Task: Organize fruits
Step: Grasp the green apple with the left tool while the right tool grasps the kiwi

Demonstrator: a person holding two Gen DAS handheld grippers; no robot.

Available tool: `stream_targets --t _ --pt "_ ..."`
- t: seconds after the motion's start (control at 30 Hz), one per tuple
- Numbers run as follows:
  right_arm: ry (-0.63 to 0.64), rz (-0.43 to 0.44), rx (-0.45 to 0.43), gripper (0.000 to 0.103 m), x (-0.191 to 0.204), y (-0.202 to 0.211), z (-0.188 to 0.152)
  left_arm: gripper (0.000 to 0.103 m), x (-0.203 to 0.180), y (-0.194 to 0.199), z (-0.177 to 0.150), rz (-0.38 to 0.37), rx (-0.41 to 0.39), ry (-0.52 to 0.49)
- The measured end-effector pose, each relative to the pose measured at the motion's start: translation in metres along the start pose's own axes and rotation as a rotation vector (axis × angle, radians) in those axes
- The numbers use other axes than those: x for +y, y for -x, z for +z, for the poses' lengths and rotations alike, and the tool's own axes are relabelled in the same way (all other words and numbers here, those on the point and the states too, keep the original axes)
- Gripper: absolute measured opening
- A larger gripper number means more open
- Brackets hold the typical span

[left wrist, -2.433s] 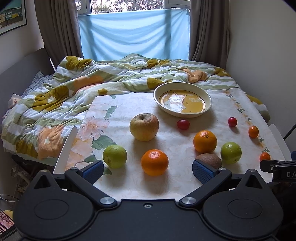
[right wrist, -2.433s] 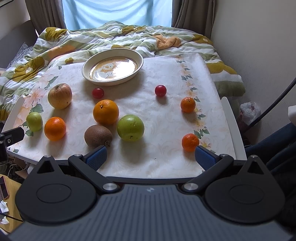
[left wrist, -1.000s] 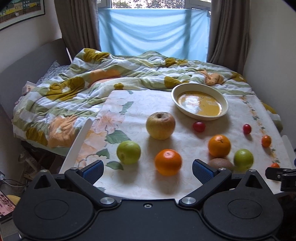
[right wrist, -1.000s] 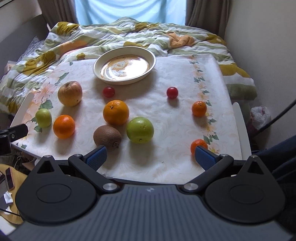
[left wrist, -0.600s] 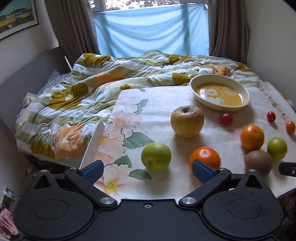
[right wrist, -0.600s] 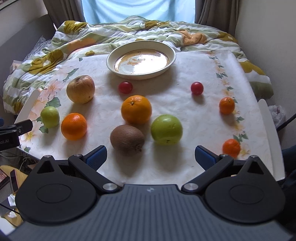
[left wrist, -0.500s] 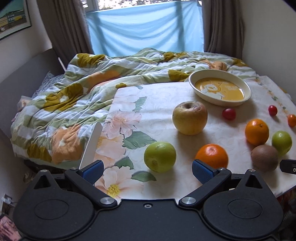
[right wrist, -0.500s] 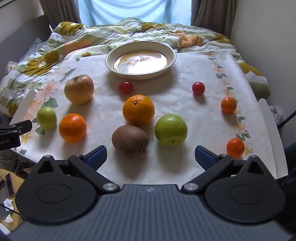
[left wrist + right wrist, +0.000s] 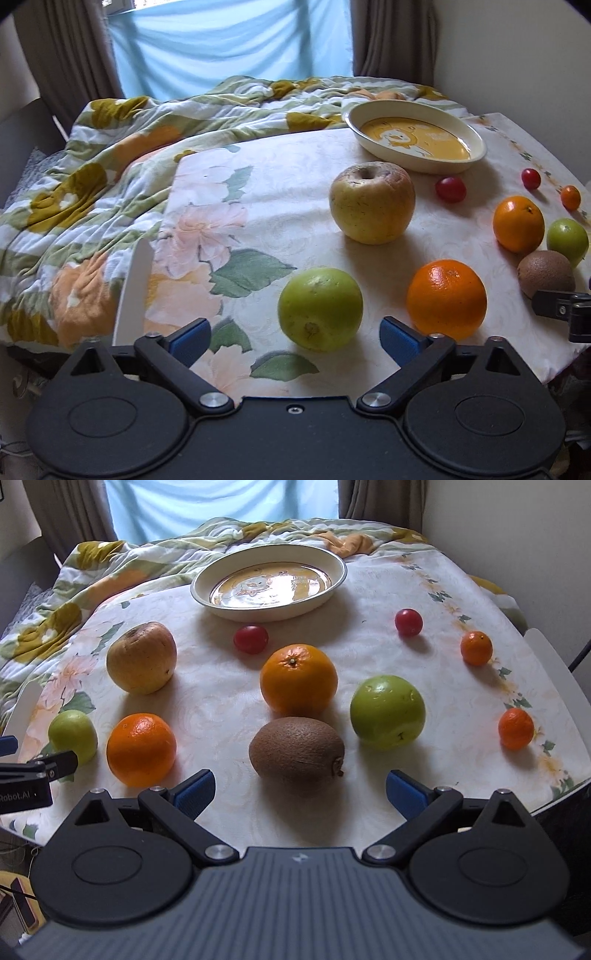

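Note:
My left gripper (image 9: 294, 338) hangs low over the table's near left edge. Its jaws are closing, and the small green apple (image 9: 320, 308) lies just ahead between them, untouched by the pads. An orange (image 9: 446, 297) sits right of it and a yellow apple (image 9: 371, 203) behind. My right gripper (image 9: 301, 790) is open, with the brown kiwi (image 9: 297, 751) just ahead between its fingers, also untouched. Behind the kiwi are a second orange (image 9: 298, 679) and a larger green apple (image 9: 387, 710). The cream plate (image 9: 273, 613) stands empty at the back.
Two cherry tomatoes (image 9: 250, 638) (image 9: 408, 622) and two small tangerines (image 9: 475, 648) (image 9: 515, 728) lie toward the right side of the floral tablecloth (image 9: 221, 709). A rumpled quilt (image 9: 110, 192) covers the bed behind and to the left. A wall stands to the right.
Both grippers have come down and closer to the table. The small green apple now sits centred before the left jaws, which look slightly narrower. The kiwi is centred before the right jaws.

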State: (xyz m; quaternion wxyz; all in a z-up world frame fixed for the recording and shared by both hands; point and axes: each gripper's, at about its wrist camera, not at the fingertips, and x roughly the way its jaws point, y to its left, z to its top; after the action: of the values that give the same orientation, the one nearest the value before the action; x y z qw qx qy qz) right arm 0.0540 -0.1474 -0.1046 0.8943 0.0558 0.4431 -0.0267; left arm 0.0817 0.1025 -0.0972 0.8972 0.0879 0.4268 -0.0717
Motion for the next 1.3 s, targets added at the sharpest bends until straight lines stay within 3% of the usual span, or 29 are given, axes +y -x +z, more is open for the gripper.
stream_targets --t 0.1,0.33,0.53,0.7,0.93,1.03,1.3 --pt "0.0 -0.021 -0.007 0.103 0.006 -0.005 0.0 0.09 -0.001 -0.008 0.002 -0.02 0.008 -0.021" --pt "-0.016 -0.052 -0.012 0.103 0.013 -0.016 -0.001 0.058 0.001 -0.02 0.004 -0.091 0.021 -0.022" --pt "-0.017 -0.064 -0.013 0.103 0.015 -0.023 0.005 0.058 -0.001 -0.019 0.004 -0.088 0.008 -0.025" --pt "-0.026 -0.057 -0.001 0.095 0.016 -0.028 0.006 0.057 0.004 -0.019 0.004 -0.107 0.012 -0.01" --pt "-0.019 -0.071 -0.012 0.091 0.018 -0.033 0.008 0.057 0.007 -0.017 0.001 -0.116 0.011 0.006" --pt "-0.005 -0.09 -0.011 0.082 0.019 -0.036 0.008 0.057 0.006 -0.014 -0.001 -0.105 0.01 0.018" --pt "0.052 -0.042 -0.016 0.081 0.016 -0.031 0.006 0.057 0.003 0.005 0.0 -0.076 -0.006 0.057"
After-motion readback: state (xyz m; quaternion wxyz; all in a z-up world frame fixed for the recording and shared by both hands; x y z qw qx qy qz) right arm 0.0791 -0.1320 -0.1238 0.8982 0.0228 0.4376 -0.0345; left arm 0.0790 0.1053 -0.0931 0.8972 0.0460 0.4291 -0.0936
